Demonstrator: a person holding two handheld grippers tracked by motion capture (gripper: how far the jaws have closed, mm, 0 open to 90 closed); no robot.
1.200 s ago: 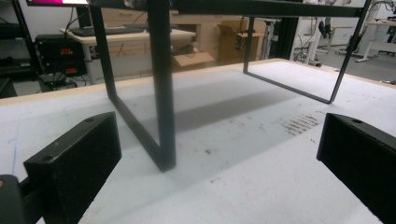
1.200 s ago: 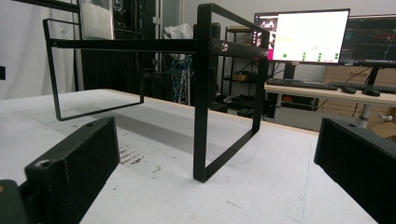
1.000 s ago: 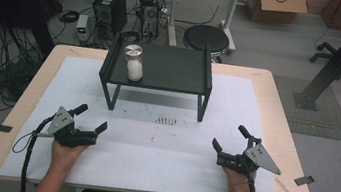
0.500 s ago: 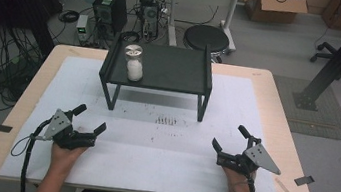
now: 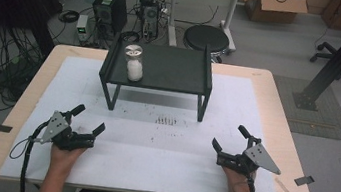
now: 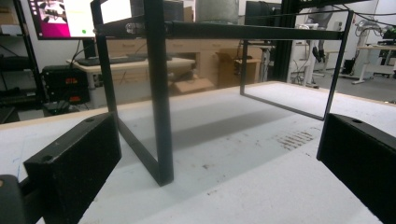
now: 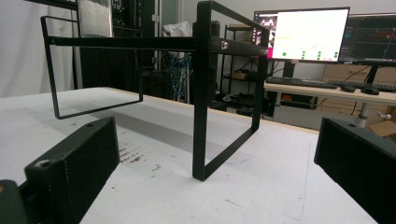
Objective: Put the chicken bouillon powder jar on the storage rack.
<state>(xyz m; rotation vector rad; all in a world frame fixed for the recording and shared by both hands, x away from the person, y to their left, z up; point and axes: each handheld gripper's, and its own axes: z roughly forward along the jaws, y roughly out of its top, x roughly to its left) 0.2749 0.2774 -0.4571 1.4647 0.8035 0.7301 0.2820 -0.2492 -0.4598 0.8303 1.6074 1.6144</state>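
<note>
High view: jar (image 5: 135,64) atop black stand (image 5: 172,71); left claw (image 5: 88,119), right claw (image 5: 231,138) wide, empty.

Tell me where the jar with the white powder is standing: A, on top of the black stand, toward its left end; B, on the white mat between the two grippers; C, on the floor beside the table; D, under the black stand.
A: in the high view the jar stands upright on the top of the black stand, near its left end, far from both grippers.
</note>
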